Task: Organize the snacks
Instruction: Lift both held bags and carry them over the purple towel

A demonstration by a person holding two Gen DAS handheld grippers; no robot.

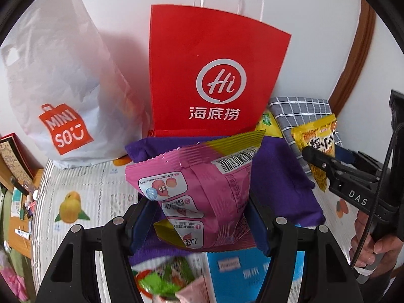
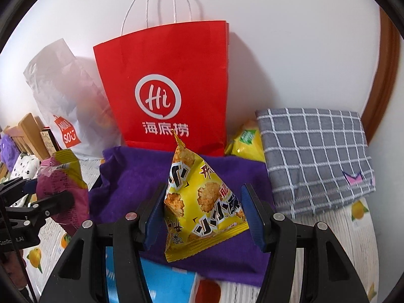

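Observation:
My left gripper [image 1: 199,217] is shut on a pink snack bag [image 1: 202,184], gripped by its lower half and held up in front of the red paper bag [image 1: 214,75]. My right gripper [image 2: 204,209] is shut on a yellow triangular snack pack [image 2: 199,202], also lifted, over the purple cloth [image 2: 227,174]. The red paper bag [image 2: 171,88] stands upright against the wall with its white cord handles up. In the left wrist view the right gripper [image 1: 328,151] shows at the right edge with the yellow pack [image 1: 318,141]. The right wrist view shows the left gripper [image 2: 48,189] with the pink bag [image 2: 63,176].
A white plastic shopping bag [image 1: 55,80] stands left of the red one. A folded grey checked cloth [image 2: 315,156] lies at the right, with a yellow-green packet [image 2: 247,141] beside it. A blue box [image 1: 252,270] and a green snack packet [image 1: 164,277] lie below the grippers. A person's hand [image 1: 373,242] holds the right gripper.

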